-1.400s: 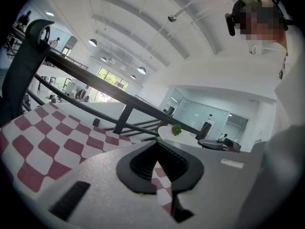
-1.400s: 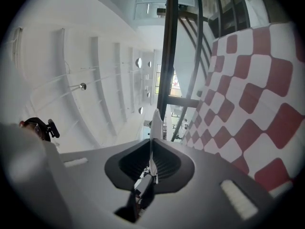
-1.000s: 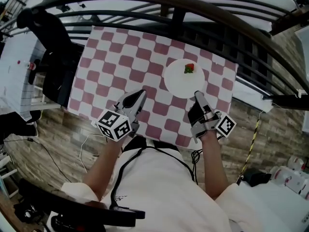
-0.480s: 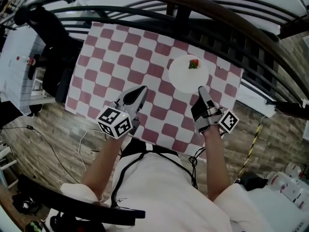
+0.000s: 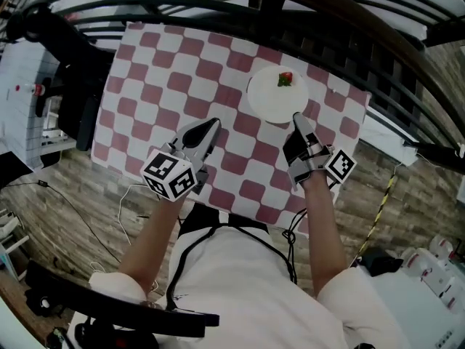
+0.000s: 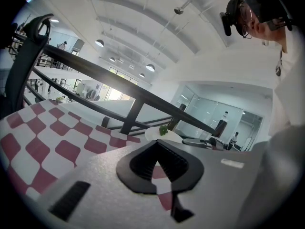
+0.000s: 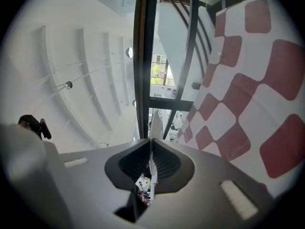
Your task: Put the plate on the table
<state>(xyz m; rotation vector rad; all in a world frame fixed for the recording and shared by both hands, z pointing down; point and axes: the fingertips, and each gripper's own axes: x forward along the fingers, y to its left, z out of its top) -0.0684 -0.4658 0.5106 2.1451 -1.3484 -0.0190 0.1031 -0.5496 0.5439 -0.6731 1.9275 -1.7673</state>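
Observation:
A round white plate [image 5: 272,100] with a strawberry [image 5: 285,79] on it is over the far right part of the table, which wears a red-and-white checked cloth [image 5: 167,86]. My right gripper [image 5: 297,120] is shut on the plate's near rim. In the right gripper view the plate [image 7: 155,123] shows edge-on as a thin white blade between the jaws. I cannot tell whether it rests on the cloth. My left gripper [image 5: 212,127] hangs over the cloth left of the plate, shut and empty. In the left gripper view the plate [image 6: 155,134] lies ahead to the right.
A black curved railing [image 5: 327,20] runs along the table's far side. A black chair with dark cloth [image 5: 69,49] stands at the table's left end, beside a white surface [image 5: 18,100]. Wooden floor and a cable [image 5: 65,224] lie on the near side.
Both grippers have sunk toward the cloth, the right one carrying the plate with it. The grip on the rim is unchanged and the left jaws stay together.

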